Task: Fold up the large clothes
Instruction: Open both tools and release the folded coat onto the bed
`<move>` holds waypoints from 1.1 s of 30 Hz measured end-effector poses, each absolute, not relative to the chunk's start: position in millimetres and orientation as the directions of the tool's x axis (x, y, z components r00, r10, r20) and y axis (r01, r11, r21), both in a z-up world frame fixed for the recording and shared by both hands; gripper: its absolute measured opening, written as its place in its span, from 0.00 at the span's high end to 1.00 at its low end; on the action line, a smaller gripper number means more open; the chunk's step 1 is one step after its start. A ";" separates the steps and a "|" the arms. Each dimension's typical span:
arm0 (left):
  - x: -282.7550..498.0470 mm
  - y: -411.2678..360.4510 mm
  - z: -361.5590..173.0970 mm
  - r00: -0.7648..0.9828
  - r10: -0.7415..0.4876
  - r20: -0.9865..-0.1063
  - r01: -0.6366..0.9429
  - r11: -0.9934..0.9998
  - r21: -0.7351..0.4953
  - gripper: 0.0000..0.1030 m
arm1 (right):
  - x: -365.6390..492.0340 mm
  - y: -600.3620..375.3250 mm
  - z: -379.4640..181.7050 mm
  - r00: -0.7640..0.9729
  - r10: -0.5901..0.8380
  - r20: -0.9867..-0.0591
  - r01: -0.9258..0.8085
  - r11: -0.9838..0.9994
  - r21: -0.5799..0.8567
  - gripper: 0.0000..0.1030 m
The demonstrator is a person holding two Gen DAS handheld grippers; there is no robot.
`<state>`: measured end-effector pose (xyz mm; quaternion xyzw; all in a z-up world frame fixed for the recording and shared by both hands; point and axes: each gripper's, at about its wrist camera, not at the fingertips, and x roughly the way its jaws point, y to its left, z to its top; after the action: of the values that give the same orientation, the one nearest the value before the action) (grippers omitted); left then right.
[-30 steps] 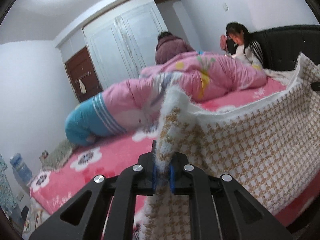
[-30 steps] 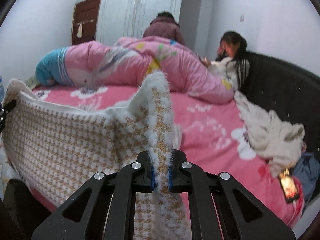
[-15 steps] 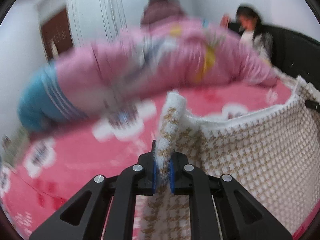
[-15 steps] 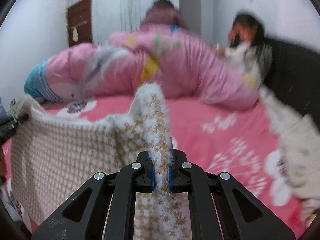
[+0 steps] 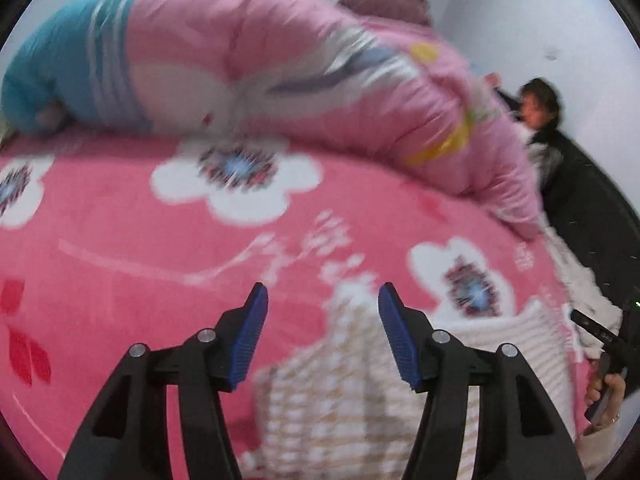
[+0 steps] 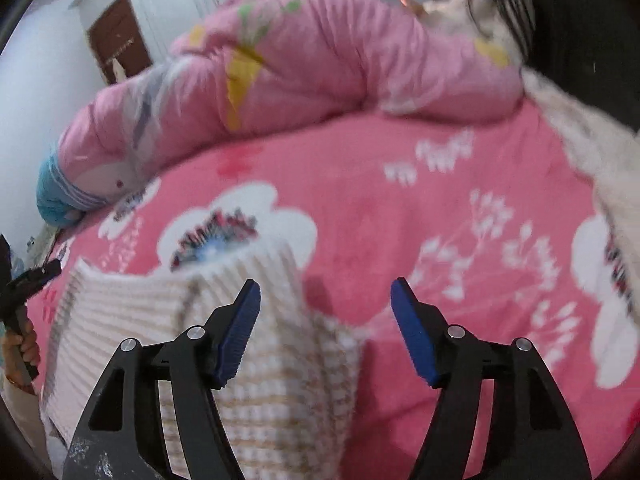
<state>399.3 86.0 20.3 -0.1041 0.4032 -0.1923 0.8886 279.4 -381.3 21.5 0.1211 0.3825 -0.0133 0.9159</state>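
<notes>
- Left wrist view: the houndstooth knit garment (image 5: 344, 392) lies on the pink flowered bedspread (image 5: 120, 248), its upper edge folded up toward the bed's middle. By my reading one fold has just been laid down and more folds are left, since a broad panel of the cloth runs off to the right.
- Left wrist view: the left gripper (image 5: 322, 334) has its jaws opening, about half wide. A peak of the garment stands between the blue pads (image 5: 248, 340) but neither pad presses on it; the grip is let go.
- Left wrist view: at the right edge a hand (image 5: 606, 396) holds the other tool beside the cloth's far corner.
- Right wrist view: the same garment (image 6: 256, 360) rests on the bedspread (image 6: 460, 240) in front of a rolled pink quilt (image 6: 300, 60), spreading left and downward out of frame; how flat it lies is blurred.
- Right wrist view: the right gripper (image 6: 326, 330) is likewise opening, a little past half wide. The cloth's corner lies under the left pad (image 6: 236, 340) and in the gap's left part; the right pad is over bare bedspread. Nothing is clamped.
</notes>
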 end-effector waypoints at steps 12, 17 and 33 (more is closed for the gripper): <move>439.4 52.9 -49.5 0.408 -0.481 -0.776 0.177 0.876 -0.450 0.41 | 366.2 -377.1 -50.5 0.516 0.246 -0.821 0.154 0.916 0.372 0.64; 408.0 66.7 -2.3 0.548 -0.350 -0.760 0.191 0.937 -0.294 0.41 | 318.3 -369.4 11.3 0.612 0.174 -0.771 0.127 0.941 0.314 0.56; 323.4 -23.8 -5.3 0.457 -0.427 -0.780 0.469 0.861 -0.197 0.36 | 265.4 -242.7 21.9 0.571 0.143 -0.808 -0.091 0.990 0.111 0.52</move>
<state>323.4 -23.8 -5.3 0.0233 0.4498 -0.2627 0.8533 265.4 -242.7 21.9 0.0285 0.4583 0.0662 0.8859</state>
